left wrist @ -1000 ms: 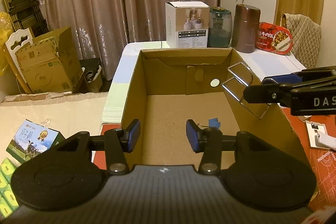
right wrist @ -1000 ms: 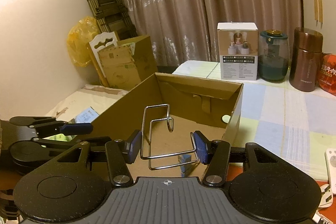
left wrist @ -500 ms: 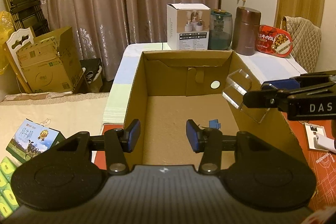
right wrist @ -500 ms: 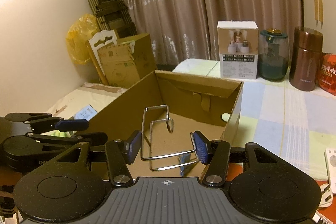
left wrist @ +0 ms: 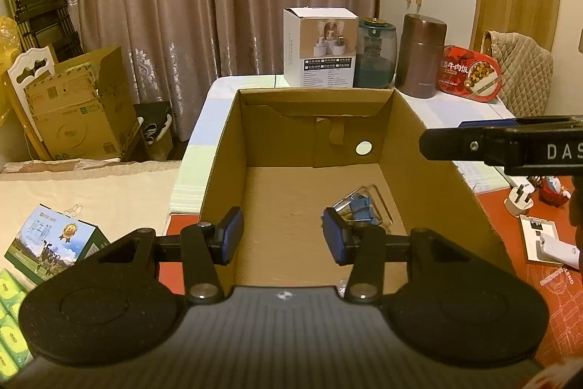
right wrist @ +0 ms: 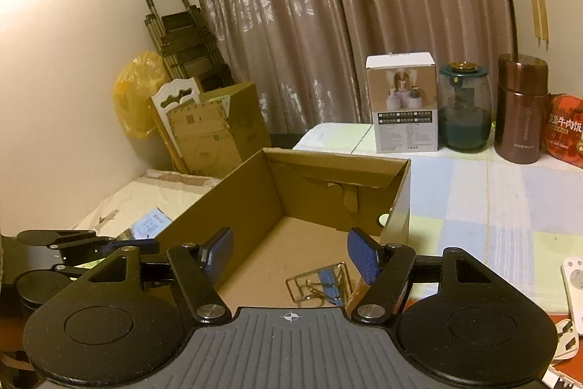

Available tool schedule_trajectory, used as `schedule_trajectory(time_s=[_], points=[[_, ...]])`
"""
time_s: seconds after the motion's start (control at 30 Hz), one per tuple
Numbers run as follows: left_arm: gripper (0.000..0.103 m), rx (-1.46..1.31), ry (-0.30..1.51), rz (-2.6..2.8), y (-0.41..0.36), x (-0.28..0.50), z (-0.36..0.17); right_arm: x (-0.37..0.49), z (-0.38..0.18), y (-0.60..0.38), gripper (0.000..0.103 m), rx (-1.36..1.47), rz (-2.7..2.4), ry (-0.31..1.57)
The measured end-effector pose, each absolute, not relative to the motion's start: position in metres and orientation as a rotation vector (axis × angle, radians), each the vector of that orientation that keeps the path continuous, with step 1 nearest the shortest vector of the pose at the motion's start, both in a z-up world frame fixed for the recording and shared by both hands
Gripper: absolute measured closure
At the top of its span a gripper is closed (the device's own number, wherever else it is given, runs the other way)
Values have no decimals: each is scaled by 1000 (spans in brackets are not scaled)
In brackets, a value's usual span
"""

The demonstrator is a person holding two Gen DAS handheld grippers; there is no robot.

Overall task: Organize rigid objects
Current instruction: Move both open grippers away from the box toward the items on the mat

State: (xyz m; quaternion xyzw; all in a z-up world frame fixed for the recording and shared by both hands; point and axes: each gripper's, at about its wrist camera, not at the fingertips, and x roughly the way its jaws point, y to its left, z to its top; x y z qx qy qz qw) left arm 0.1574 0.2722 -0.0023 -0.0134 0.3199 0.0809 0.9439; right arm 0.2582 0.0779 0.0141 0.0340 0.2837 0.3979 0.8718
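Observation:
An open cardboard box (left wrist: pixel 222 148) (right wrist: pixel 233 192) stands on the table. On its floor lie a bent metal wire rack (left wrist: pixel 382 203) (right wrist: pixel 313 283) and a blue binder clip (left wrist: pixel 359 205) (right wrist: pixel 329 279). My left gripper (left wrist: pixel 280 236) is open and empty above the box's near edge. My right gripper (right wrist: pixel 291 254) is open and empty above the box's right side; it also shows from the side in the left wrist view (left wrist: pixel 448 141). The left gripper shows at the lower left of the right wrist view (right wrist: pixel 109 248).
At the table's back stand a white product box (left wrist: pixel 320 48), a green jar (left wrist: pixel 375 55), a brown canister (left wrist: pixel 421 55) and a red food tub (left wrist: pixel 470 73). A white plug (left wrist: pixel 519 199) and a white device (left wrist: pixel 557 246) lie on a red mat at right. Cardboard boxes (left wrist: pixel 80 108) stand on the floor at left.
The right gripper opened and the wire rack dropped from it to the box floor beside the blue clip. The right gripper then rose a little. The left gripper barely moved.

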Motion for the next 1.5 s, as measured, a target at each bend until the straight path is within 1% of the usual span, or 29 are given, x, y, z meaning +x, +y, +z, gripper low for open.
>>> schedule_trajectory(time_s=[0.37,0.73,1.23,1.5], points=[[60,-40,632,160,263,148,9,252,20,59,37,91,801,555],[59,-57,597,120,232,131,30,241,32,-4,37,167,690,523],[56,-85,541,-11,146,115,56,197,44,-125,37,231,505,486],[52,-75,535,-84,95,114,57,183,32,-199,37,226,403,498]])
